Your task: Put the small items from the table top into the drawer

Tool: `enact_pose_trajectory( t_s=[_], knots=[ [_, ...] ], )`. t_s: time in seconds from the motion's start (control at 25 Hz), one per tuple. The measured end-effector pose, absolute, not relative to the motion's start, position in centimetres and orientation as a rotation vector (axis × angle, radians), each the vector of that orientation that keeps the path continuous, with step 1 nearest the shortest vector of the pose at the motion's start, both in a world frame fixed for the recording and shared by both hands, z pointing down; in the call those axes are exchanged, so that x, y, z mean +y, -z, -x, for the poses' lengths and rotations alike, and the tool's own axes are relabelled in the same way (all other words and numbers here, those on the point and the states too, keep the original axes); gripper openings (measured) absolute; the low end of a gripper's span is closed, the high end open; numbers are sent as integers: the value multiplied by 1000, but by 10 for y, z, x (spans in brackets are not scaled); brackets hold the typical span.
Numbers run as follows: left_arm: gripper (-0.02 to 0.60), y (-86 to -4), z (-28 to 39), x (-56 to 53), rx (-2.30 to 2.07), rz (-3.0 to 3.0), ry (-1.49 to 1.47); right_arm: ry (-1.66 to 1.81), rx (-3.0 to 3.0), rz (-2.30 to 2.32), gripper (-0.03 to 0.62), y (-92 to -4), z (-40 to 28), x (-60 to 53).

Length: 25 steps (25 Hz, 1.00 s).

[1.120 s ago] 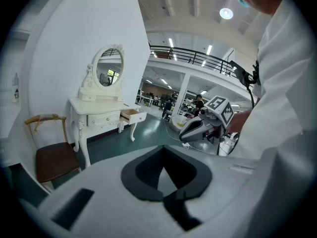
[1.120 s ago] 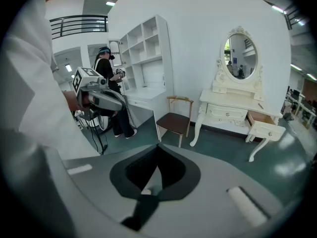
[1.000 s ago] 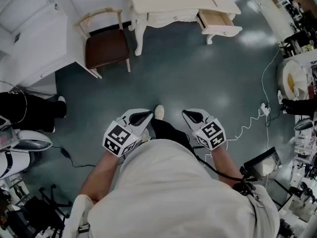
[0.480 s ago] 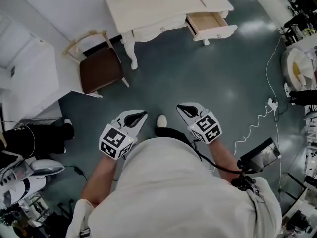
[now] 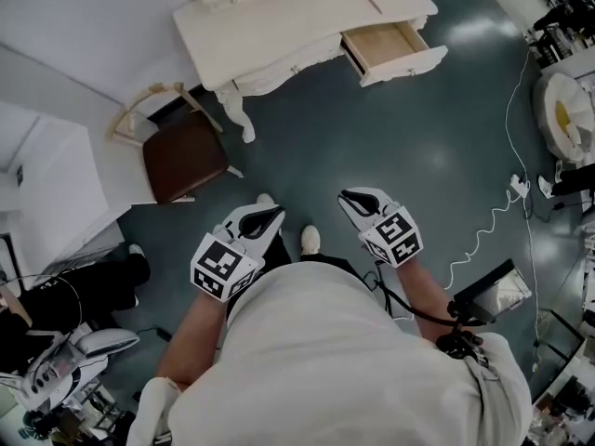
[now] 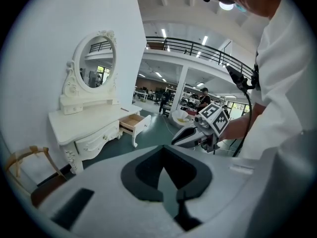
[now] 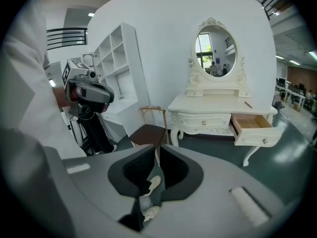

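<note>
Two grippers rode at the person's waist: the left gripper (image 5: 271, 216) pressed together and empty, the right gripper (image 5: 350, 197) having just been opening, jaws slightly spread with only floor (image 5: 372, 137) showing between them. Past the brown chair (image 5: 183, 156), the white tabletop (image 5: 279, 17) had drawn nearer, so collecting seemed yet to start. One thin stick-like item (image 5: 372, 3) lay there, above the open, empty-looking drawer (image 5: 383, 45); an oval mirror (image 6: 94, 66) stood behind.

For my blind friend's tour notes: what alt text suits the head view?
A person in white, seen from above, holds an empty left gripper and right gripper, whose jaws have just been opening on nothing, before a white dressing table with an open drawer.
</note>
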<state>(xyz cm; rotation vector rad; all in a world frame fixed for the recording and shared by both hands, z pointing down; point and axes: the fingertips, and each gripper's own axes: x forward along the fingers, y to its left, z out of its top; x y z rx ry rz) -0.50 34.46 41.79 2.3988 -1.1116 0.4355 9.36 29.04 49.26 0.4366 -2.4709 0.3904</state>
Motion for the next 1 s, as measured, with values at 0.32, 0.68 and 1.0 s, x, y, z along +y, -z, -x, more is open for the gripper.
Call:
enact_pose_trajectory(
  t_s=[0.32,0.68,1.0],
  knots=[
    [2,-445,59,207,-931,-2495,-402,-430,-2393,-619,37,-518,-50,161],
    [2,-422,122,128,-771,-2585,-438,-396,-2332,-854,25,-479,-15,56],
    [2,-419,142,69,-892,-2539,-381,-347,-2302,-920,25,-477,-36,-33]
  ],
)
